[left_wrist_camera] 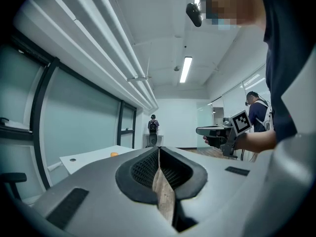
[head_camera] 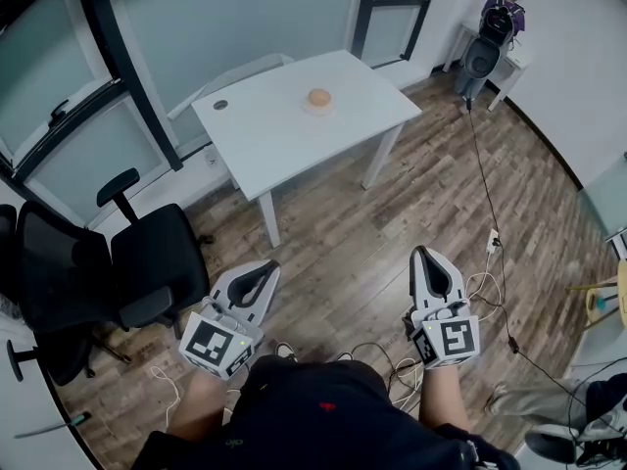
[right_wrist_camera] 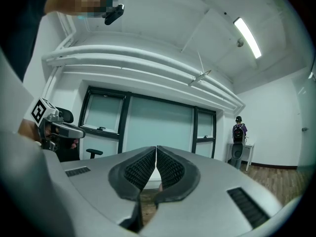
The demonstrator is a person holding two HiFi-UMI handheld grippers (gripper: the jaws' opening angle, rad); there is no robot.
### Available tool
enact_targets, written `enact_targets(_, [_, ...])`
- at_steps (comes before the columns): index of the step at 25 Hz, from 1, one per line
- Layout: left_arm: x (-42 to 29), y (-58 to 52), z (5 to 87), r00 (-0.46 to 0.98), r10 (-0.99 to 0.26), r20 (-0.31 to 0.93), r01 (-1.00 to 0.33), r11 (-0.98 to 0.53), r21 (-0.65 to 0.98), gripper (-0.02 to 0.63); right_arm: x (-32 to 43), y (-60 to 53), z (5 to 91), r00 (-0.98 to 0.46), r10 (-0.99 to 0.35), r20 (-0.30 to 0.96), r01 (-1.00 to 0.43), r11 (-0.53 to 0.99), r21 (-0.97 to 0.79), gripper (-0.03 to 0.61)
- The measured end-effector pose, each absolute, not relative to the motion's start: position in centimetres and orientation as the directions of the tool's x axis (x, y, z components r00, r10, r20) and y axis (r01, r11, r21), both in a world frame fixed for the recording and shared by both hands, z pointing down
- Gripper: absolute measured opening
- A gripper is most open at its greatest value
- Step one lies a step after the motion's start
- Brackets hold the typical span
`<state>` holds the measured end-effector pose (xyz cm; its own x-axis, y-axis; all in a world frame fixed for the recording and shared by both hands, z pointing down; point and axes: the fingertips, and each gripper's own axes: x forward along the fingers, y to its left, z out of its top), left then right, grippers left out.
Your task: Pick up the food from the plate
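The food (head_camera: 318,97), a round orange-brown piece with no long axis to speak of, sits on a small pale plate (head_camera: 314,111) on the far half of the white table (head_camera: 265,130). It is untouched, and the task has not begun in earnest.

Both grippers hang low in front of the person, over the wooden floor (head_camera: 411,194) and well apart from the table. The left gripper (head_camera: 266,268) has its jaws pressed together with nothing between them. The right gripper (head_camera: 422,255) is likewise closed tip to tip and empty.

The relation that matters is simple: the food lies straight ahead of and beyond both grippers, with the near edge of the table in between. In the head view it sits a little to the left of the midline between them, so the left gripper looks slightly nearer (the difference is small, and either could serve). In the left gripper view the food appears as a small orange spot to the left of the jaws' line.

Judging from this, the person must first step up to the table, and whichever gripper goes in must spread its jaws before it comes down around the piece.
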<state>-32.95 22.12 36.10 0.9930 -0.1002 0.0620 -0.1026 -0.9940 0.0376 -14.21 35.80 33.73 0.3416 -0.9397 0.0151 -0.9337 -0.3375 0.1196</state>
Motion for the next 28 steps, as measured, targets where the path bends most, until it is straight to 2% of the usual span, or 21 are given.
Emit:
enact_targets(8, [-36.3, 18.8, 37.9, 0.992, -0.093, 0.086, -0.097, -0.994, 0.047, 0.031, -18.1, 32.0, 35.5, 0.322, -0.946, 0.051, -0.941, -0.313, 0.129, 0.026])
enact_targets(14, [-36.2, 17.1, 38.5, 0.992, -0.092, 0.082, -0.098, -0.993, 0.068, 0.031, -18.3, 30.2, 36.3, 0.303, -0.949, 0.087, -0.948, -0.291, 0.128, 0.026])
enact_targets(21, [-33.1, 15.2, 38.7, 0.990, -0.106, 0.089, -0.111, -0.992, 0.059, 0.031, -15.6, 27.5, 37.7, 0.264, -0.959, 0.104, -0.962, -0.254, 0.100, 0.026])
enact_targets(28, [-26.4, 12.8, 39.2, 0.984, -0.149, 0.096, -0.156, -0.985, 0.074, 0.031, -8.1, 24.8, 38.6, 0.231, -0.966, 0.117, -0.972, -0.223, 0.079, 0.026])
